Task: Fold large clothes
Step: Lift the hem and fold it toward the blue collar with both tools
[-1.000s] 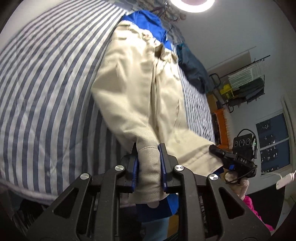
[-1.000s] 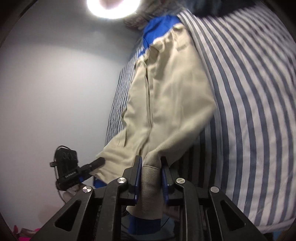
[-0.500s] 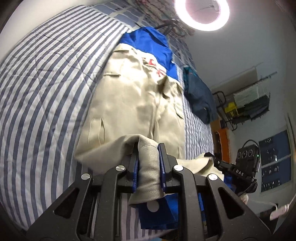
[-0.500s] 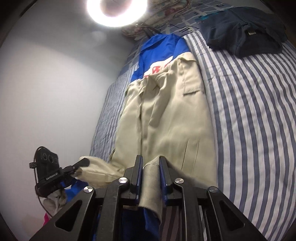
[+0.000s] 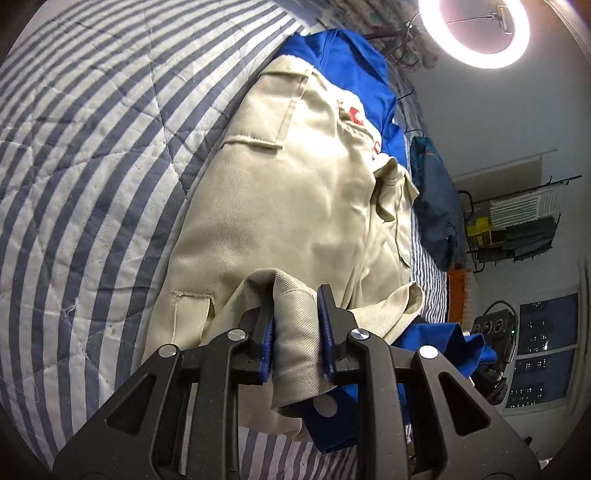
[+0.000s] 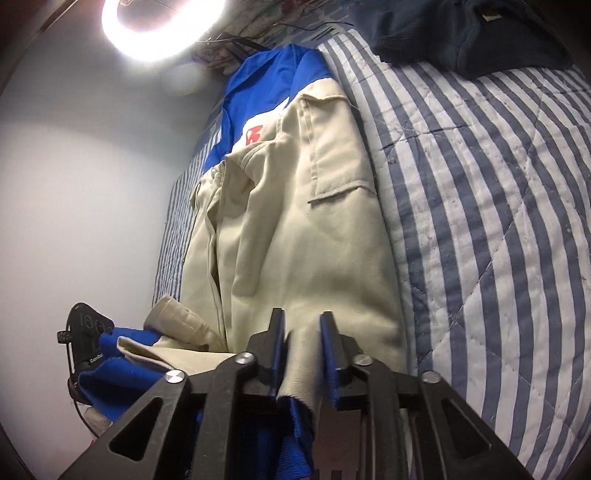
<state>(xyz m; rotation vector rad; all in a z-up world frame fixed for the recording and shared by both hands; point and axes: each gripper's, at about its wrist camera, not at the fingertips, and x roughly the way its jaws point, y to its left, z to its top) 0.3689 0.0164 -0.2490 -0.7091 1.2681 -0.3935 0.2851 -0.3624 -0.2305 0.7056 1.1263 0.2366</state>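
Two hand-held grippers: I hold one in each hand, and each is closed on cloth of the same garment.
Left hand-held gripper (image 5: pixel 295 325): its blue pads pinch a thick fold of beige cloth, with a blue hem hanging below the jaws.
Right hand-held gripper (image 6: pixel 302 350): its jaws are closed on a narrower beige fold, and blue cloth hangs under it.
Jacket (image 5: pixel 295 177): beige body with blue shoulders and collar and a small red mark near the chest; it lies lengthwise on the bed, with its near end raised in my two grips.
Jacket in right view (image 6: pixel 295 229): one chest pocket flap shows, and the beige front lies flat up to the blue collar.
Bed (image 5: pixel 92 147): covered by a quilted cover with blue and white stripes, under the jacket.
Dark garment (image 6: pixel 469 33): it lies on the bed beyond the jacket, apart from it.
Ring light (image 5: pixel 476 33): lit, above the far end of the bed.
Rack (image 5: pixel 517 225): stands at the wall past the bed, with folded things on it.
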